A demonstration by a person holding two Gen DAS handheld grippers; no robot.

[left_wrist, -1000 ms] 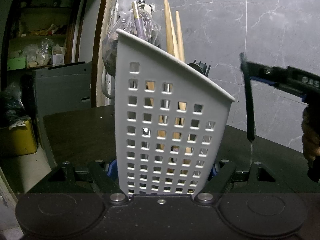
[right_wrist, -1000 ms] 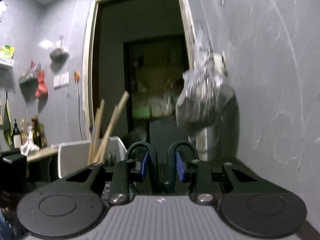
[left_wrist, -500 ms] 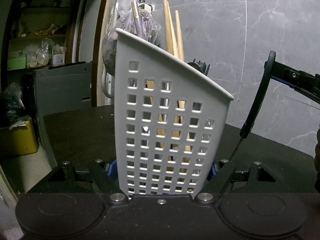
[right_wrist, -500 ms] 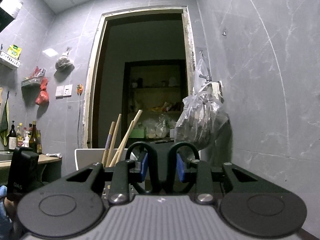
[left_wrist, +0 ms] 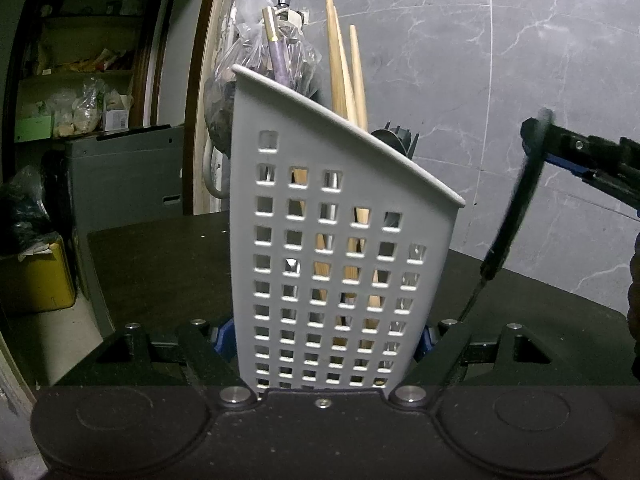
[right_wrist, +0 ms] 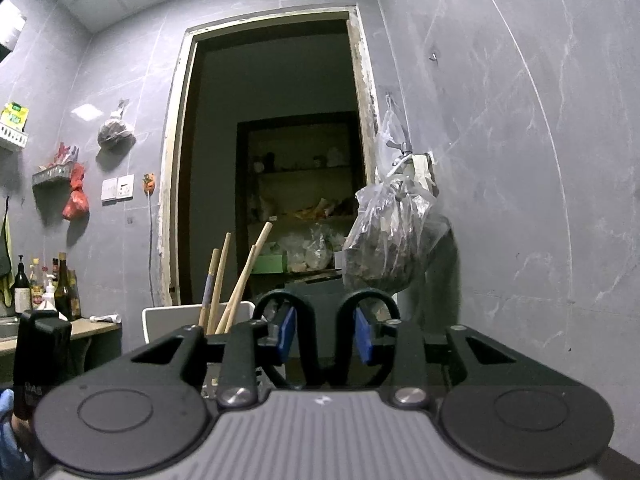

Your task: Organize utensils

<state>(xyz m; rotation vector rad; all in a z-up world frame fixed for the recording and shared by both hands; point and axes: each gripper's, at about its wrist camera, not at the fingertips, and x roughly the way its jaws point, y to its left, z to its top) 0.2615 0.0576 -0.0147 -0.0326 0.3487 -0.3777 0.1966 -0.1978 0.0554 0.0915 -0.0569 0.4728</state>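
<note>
My left gripper (left_wrist: 322,336) is shut on a white perforated utensil holder (left_wrist: 332,264) standing on the dark table (left_wrist: 160,264). The holder contains wooden chopsticks (left_wrist: 344,76), a purple-handled utensil (left_wrist: 278,60) and a black utensil (left_wrist: 394,142). My right gripper (right_wrist: 324,334) is shut on the two black loop handles of a pair of scissors (right_wrist: 324,340). In the left wrist view the scissors (left_wrist: 508,224) hang blade-down to the right of the holder, apart from it. The holder also shows in the right wrist view (right_wrist: 172,320) at lower left.
A grey marble wall (left_wrist: 500,60) stands behind the table. A plastic bag (right_wrist: 396,236) hangs from a wall hook beside a doorway (right_wrist: 272,152). Bottles (right_wrist: 44,284) stand on a counter at far left. A yellow bin (left_wrist: 36,276) sits on the floor at left.
The right gripper has tilted upward and the scissors have swung from vertical to slanted, shifting to the right of the holder. The left gripper and holder have stayed still.
</note>
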